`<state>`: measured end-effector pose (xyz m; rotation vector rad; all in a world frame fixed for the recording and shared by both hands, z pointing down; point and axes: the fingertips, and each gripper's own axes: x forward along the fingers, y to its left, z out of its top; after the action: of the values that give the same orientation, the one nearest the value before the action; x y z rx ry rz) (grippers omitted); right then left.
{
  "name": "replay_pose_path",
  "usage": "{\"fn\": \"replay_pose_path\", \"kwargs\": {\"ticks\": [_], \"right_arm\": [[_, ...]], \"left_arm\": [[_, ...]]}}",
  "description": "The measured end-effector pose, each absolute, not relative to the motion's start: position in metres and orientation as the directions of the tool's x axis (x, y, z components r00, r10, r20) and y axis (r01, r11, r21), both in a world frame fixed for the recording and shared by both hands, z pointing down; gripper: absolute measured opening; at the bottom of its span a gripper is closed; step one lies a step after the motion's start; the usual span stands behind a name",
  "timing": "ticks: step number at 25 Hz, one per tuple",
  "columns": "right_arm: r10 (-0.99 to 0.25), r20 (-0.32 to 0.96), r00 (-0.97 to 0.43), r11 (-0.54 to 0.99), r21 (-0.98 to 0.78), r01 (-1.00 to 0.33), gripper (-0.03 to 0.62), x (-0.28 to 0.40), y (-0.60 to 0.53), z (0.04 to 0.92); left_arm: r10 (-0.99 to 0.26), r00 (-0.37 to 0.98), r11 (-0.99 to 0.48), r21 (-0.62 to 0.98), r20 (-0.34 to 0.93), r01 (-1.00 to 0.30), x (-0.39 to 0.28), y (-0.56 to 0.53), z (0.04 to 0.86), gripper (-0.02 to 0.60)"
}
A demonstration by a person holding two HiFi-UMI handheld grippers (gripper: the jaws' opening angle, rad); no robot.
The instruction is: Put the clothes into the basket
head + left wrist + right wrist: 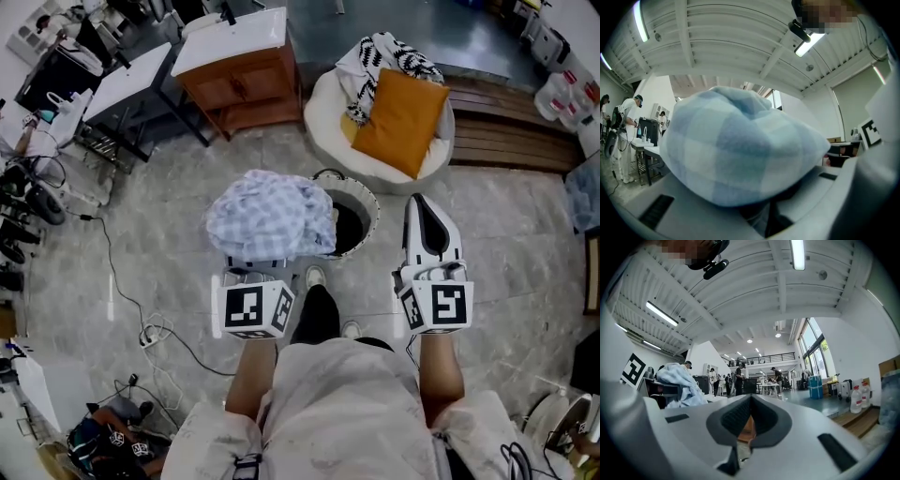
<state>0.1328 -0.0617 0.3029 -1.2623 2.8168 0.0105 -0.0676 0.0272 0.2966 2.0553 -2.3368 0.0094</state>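
Observation:
A light blue checked cloth (272,217) hangs bunched from my left gripper (251,270), which is shut on it. The bundle covers the left part of the round basket (373,208), whose dark opening shows to its right. In the left gripper view the same cloth (740,150) bulges over the jaws and hides their tips. My right gripper (421,208) is level, just right of the basket, shut with nothing in it. In the right gripper view its dark pads (736,416) meet at the tip.
A white round cushion seat (323,112) behind the basket carries an orange pillow (401,117) and a black-and-white patterned cloth (380,56). A wooden cabinet (239,84) stands at the back left and a wooden platform (511,127) at the right. Cables (150,330) lie on the floor at the left.

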Motion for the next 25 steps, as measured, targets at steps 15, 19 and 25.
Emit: {"fn": "replay_pose_path", "kwargs": {"ticks": [15, 19, 25], "right_arm": [[-0.791, -0.025, -0.611, 0.610, 0.021, -0.792, -0.011, 0.021, -0.167, 0.301], [-0.811, -0.013, -0.584, 0.584, 0.037, -0.811, -0.012, 0.002, -0.186, 0.301], [-0.849, -0.009, -0.528, 0.527, 0.048, -0.849, -0.011, -0.021, -0.213, 0.302]], "left_arm": [[-0.999, 0.023, -0.023, 0.010, 0.026, -1.000, -0.157, -0.108, 0.310, 0.110], [-0.997, 0.076, -0.075, 0.027, 0.025, -0.997, -0.173, -0.136, 0.313, 0.109], [-0.989, 0.144, -0.142, 0.045, 0.040, -0.989, -0.199, -0.172, 0.330, 0.109]]}}
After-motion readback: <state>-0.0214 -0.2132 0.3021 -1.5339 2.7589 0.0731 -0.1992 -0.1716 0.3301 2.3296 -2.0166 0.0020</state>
